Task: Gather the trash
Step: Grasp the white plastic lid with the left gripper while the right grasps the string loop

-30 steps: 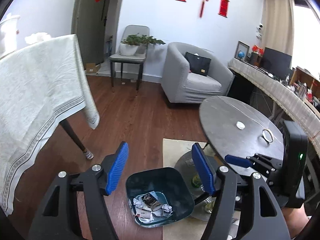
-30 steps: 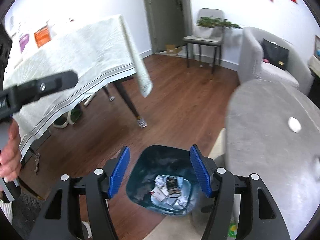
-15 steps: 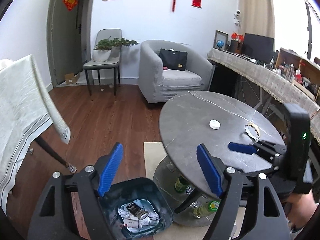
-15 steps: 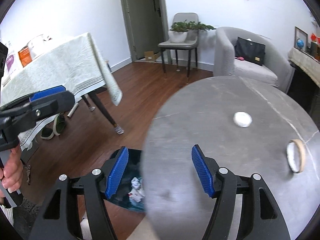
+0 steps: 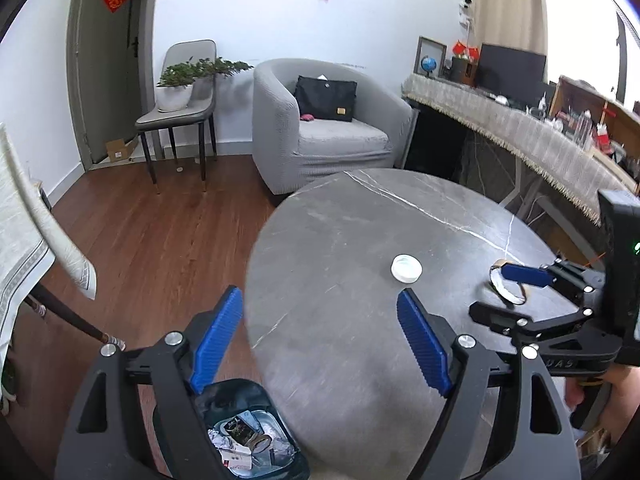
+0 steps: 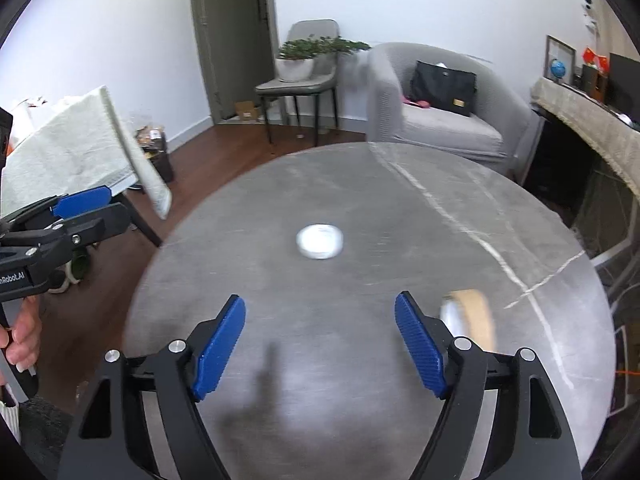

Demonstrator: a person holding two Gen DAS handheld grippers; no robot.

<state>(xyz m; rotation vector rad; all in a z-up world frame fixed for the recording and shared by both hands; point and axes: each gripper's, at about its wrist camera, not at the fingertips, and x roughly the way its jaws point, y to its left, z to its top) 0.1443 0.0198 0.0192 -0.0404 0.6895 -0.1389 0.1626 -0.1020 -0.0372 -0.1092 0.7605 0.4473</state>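
Observation:
A white round lid (image 5: 406,268) (image 6: 319,241) and a tape ring (image 5: 507,300) (image 6: 470,314) lie on the round grey marble table (image 5: 340,340) (image 6: 360,184). The dark teal trash bin (image 5: 224,398), holding crumpled paper and wrappers, stands on the floor at the table's near left edge. My left gripper (image 5: 318,295) hovers over that table edge, its jaws opening with nothing between them. Over the table short of the lid, my right gripper (image 6: 320,299) has its jaws opening too, and they hold nothing. The tape ring lies just right of its right finger.
A cloth-covered table (image 5: 24,240) (image 6: 80,148) stands at the left. Behind the round table are a grey armchair (image 5: 332,136), a chair with a potted plant (image 5: 180,100) and a long draped desk (image 5: 520,136). Wooden floor (image 5: 160,240) lies between.
Both grippers have swung from above the trash bin to over the round table. Both pairs of jaws have spread wider. The bin has slid to the bottom of the left wrist view.

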